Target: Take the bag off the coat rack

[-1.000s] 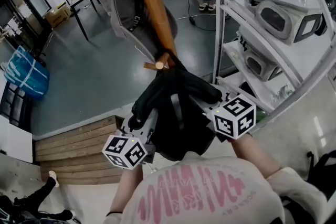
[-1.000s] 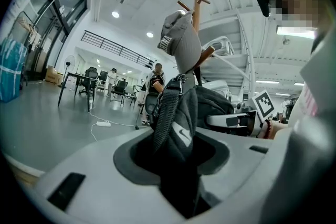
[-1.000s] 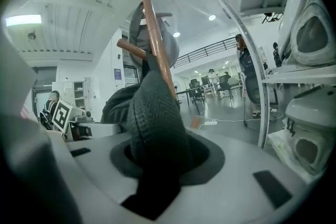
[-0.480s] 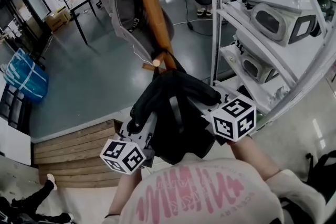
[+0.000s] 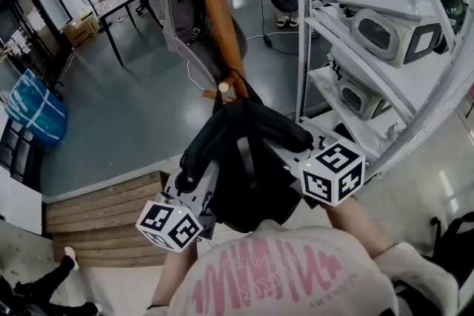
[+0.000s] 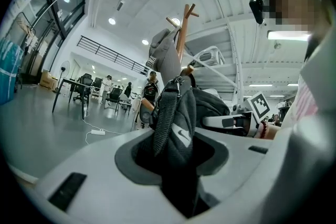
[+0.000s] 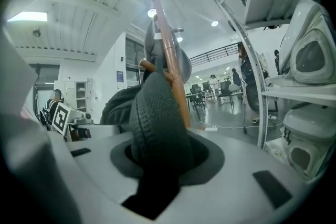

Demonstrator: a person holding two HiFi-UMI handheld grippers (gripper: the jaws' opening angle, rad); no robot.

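Both grippers stay clamped on the black bag (image 5: pixel 244 159). The left gripper (image 6: pixel 173 162) has its jaws narrowed onto a webbing strap (image 6: pixel 167 113), and the right gripper (image 7: pixel 157 165) pinches a padded strap (image 7: pixel 155 113) just as firmly. Over the last second the two marker cubes have slid a little nearer the camera in the head view. That means both hands have come up with the load, and the bag's body now bunches higher against the coat rack (image 5: pixel 215 11). Its top loop (image 5: pixel 246 89) sits at the peg (image 5: pixel 222 90) low on the coat rack, where it was a second ago. It probably still hangs over that peg, though dark fabric hides the exact contact. The weight looks lifted off the peg, but the bag is not yet free of the coat rack. A grey backpack (image 5: pixel 178 4) hangs higher on the coat rack, unmoved.
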